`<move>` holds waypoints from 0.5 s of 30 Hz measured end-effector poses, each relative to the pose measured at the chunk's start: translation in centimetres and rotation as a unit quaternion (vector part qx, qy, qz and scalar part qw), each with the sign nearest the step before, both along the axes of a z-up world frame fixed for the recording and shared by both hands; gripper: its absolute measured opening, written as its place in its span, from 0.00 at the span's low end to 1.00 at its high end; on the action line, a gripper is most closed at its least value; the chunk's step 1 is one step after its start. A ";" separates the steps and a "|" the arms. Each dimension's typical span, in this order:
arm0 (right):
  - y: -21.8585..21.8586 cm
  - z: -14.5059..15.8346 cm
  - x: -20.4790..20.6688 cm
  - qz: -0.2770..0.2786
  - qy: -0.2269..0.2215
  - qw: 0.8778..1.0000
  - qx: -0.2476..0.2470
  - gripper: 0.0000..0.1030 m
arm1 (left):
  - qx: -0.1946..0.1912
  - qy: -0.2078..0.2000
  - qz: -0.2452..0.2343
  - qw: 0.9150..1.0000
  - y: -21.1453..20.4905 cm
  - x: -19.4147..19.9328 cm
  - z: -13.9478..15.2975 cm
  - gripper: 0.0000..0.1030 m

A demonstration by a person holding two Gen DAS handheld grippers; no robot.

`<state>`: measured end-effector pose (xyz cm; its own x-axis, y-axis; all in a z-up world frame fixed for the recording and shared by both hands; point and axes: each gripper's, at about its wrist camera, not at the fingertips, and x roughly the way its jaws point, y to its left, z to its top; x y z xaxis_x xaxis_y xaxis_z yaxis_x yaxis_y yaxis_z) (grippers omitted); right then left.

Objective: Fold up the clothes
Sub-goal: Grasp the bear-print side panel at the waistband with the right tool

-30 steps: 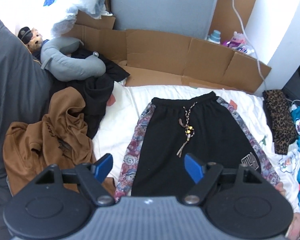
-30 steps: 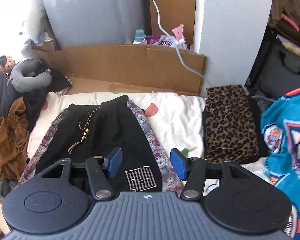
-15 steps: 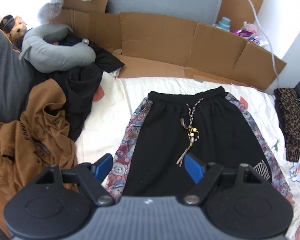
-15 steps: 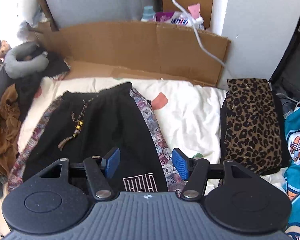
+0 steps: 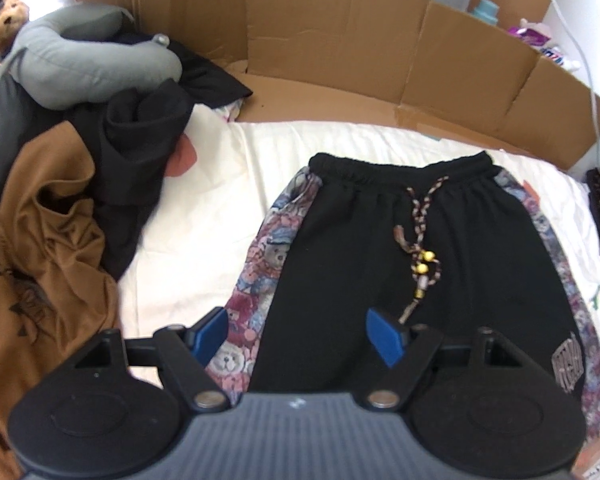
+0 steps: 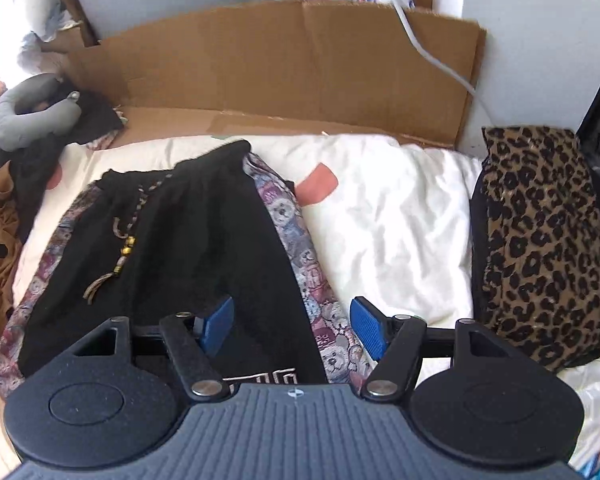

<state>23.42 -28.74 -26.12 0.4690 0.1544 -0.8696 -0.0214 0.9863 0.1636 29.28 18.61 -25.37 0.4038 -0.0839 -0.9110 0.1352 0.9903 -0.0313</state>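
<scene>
Two claws: left claw (image 5: 298,336) and right claw (image 6: 290,328), both apart, empty.
Shorts (image 5: 412,264): waistband at 12 o'clock; each claw over its own side hem.

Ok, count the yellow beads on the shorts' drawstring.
2 show in the left wrist view: one yellow bead above another yellow bead on the drawstring of the black shorts. Others may be hidden.

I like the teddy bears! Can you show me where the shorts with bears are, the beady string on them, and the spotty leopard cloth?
shorts (image 5: 380,264): left wrist view, on the black front panel.
beaded drawstring (image 5: 424,258): left wrist view, on its yellow beads.
leopard-print cloth (image 6: 540,236): right wrist view, middle of the folded pile.
</scene>
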 end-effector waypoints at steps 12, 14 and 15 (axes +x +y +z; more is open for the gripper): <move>-1.7 -9.7 1.5 -0.017 0.000 1.000 0.001 0.68 | 0.015 -0.011 0.009 1.000 2.2 4.3 -8.6 0.71; -2.0 -10.9 1.8 -0.018 -0.004 1.000 -0.001 0.67 | 0.010 -0.013 0.006 1.000 2.5 4.9 -9.7 0.70; -2.0 -11.4 1.9 -0.014 -0.002 1.000 -0.005 0.65 | 0.005 -0.013 0.003 1.000 2.6 5.1 -10.2 0.70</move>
